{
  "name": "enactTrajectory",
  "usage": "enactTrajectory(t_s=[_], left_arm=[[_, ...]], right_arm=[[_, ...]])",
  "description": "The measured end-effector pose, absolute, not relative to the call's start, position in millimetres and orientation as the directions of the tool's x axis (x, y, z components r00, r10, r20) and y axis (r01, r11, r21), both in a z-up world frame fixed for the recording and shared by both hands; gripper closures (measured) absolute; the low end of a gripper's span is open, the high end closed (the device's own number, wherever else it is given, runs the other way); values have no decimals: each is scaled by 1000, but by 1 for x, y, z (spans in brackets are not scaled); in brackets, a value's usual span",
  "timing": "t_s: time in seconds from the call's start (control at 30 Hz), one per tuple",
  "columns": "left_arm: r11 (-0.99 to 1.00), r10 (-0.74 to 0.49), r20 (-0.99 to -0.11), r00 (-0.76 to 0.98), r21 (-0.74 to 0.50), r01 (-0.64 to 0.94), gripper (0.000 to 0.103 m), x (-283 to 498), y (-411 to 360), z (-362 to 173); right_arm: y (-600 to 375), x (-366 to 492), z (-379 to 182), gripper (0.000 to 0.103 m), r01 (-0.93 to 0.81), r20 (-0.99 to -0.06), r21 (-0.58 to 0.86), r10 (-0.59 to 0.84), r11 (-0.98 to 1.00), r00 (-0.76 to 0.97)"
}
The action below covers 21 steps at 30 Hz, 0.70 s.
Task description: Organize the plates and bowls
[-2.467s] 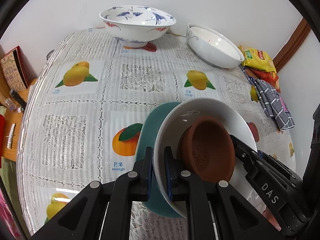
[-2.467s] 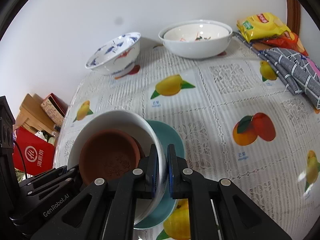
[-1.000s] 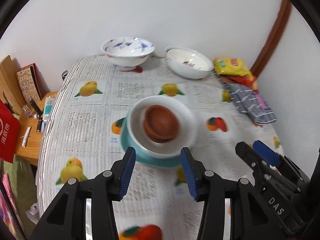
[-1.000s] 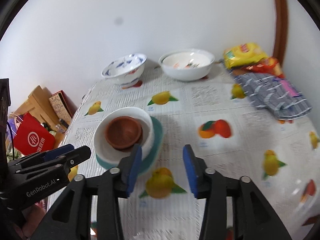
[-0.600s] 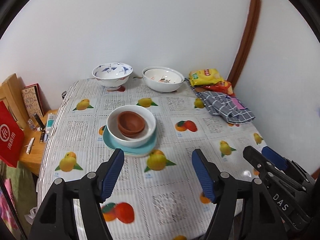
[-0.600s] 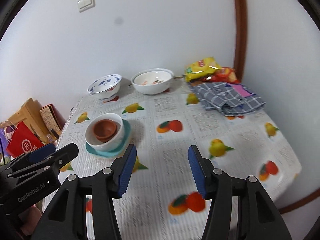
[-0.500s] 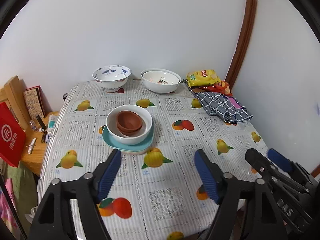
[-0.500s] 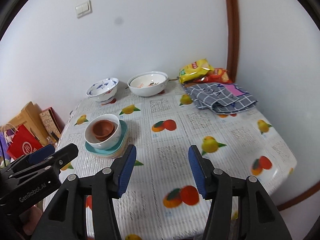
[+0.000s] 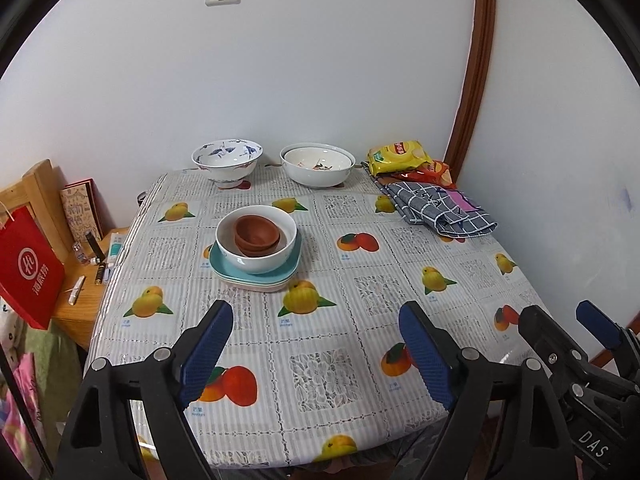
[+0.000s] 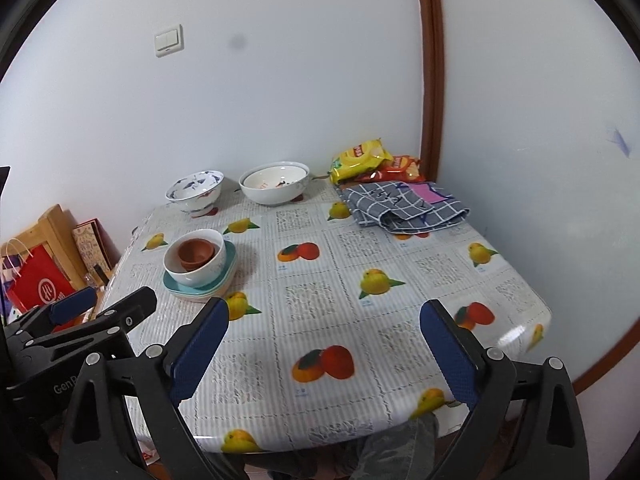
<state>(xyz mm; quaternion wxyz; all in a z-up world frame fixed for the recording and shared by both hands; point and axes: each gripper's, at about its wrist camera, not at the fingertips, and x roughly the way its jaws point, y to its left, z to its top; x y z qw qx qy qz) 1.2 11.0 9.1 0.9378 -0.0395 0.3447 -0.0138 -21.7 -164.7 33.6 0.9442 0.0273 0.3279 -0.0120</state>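
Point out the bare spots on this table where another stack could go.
Free: the near half of the table, and the middle strip between the stacked dishes and the checked cloth. Crowded: the far edge, with the blue-patterned bowl, white bowl and snack bags.

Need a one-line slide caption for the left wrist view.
Left gripper opening, empty, above the fruit-print table; brown bowls nested in a white bowl on teal plates.
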Motion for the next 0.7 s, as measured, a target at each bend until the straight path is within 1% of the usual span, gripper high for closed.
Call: enactTrajectory(t_s=[0.7], left_arm=[[997, -55, -641, 766, -82, 3, 19, -8, 11, 11]], right_arm=[[-164, -36, 37, 8, 51, -603, 45, -13, 998, 798]])
